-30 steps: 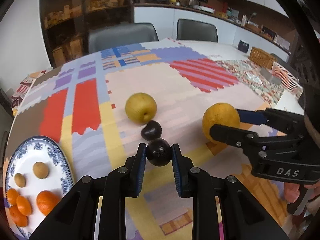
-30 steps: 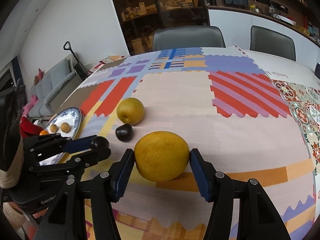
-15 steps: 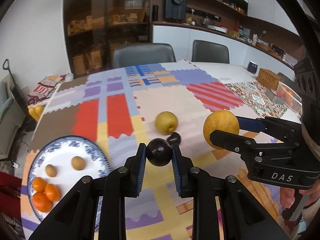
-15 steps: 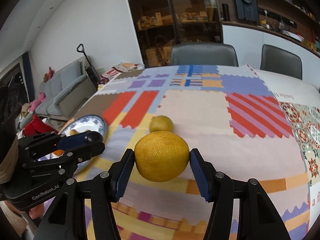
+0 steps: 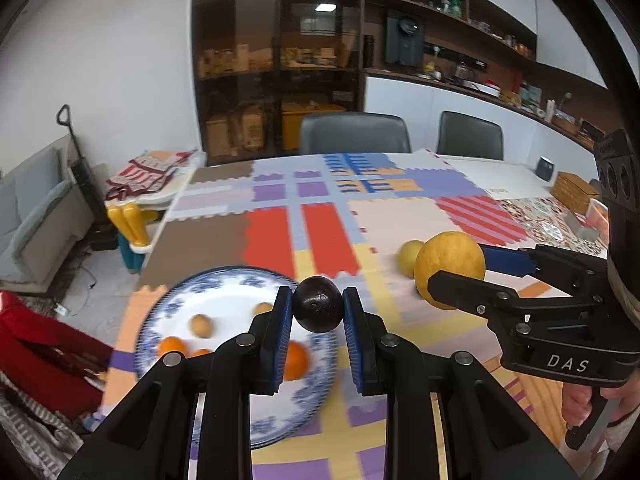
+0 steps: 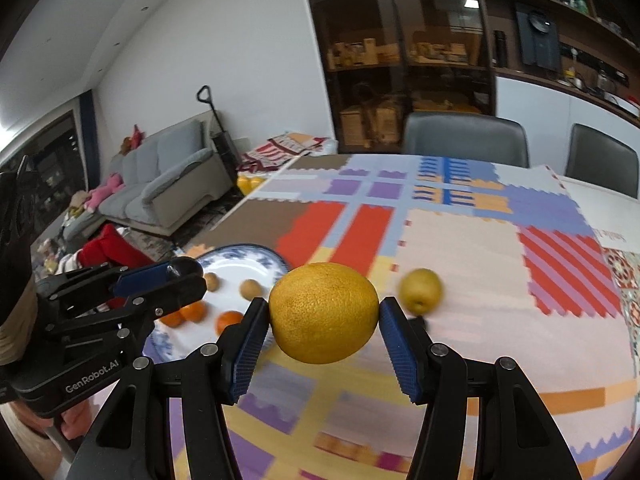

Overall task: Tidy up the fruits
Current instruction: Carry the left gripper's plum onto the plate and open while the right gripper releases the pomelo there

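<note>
Left gripper (image 5: 316,312) clamped on a dark round fruit (image 5: 317,309), held above the near rim of the blue-patterned plate (image 5: 236,280) with small oranges (image 5: 172,347) and two brown fruits (image 5: 201,325) below. Right gripper (image 6: 323,330) closed wide around a large yellow citrus (image 6: 323,312), lifted clear of the patchwork mat (image 6: 460,248). Yellow pear (image 6: 420,290) just beyond its right finger, plate off to its left.

The left gripper (image 5: 316,311) clamps a dark round fruit (image 5: 317,309) above a blue-and-white plate (image 5: 240,296) holding small oranges. Beside it, the right gripper (image 5: 460,276) holds a large yellow fruit (image 5: 450,265).
</note>
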Demonstrator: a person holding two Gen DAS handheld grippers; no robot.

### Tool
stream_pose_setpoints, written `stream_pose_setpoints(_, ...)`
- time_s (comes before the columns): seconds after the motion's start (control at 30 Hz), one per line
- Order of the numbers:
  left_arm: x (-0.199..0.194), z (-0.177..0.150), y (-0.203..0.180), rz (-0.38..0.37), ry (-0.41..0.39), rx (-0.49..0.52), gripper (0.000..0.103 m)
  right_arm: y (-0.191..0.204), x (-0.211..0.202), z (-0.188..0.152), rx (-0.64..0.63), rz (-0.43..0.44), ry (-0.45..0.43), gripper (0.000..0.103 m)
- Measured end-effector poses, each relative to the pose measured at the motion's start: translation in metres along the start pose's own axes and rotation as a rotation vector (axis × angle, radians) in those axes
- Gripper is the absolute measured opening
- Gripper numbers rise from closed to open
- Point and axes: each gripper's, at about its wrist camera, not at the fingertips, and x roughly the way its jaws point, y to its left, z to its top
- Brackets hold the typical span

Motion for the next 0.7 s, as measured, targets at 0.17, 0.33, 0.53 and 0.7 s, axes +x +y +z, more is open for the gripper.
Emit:
stream_pose_setpoints(0.17,-0.006,-0.009,0.027,0.041,0.005,-0.022,0.025,0.028,0.020,0.005,-0.040,0.050,0.026,0.058)
stream_pose_setpoints(0.33,-0.006,-0.019,0.053,0.065,0.020,-0.047,0.025,0.050,0.040,0.007,-0.069,0.086,0.052,0.058)
stream_pose_setpoints(0.53,0.008,-0.026,0.078,0.065,0.043,-0.069,0.025,0.070,0.068,0.010,-0.096,0.112,0.089,0.058)
stream_pose_setpoints(0.7,0.027,-0.031,0.098,0.056,0.074,-0.085,0.025,0.080,0.095,0.012,-0.110,0.132,0.121,0.058)
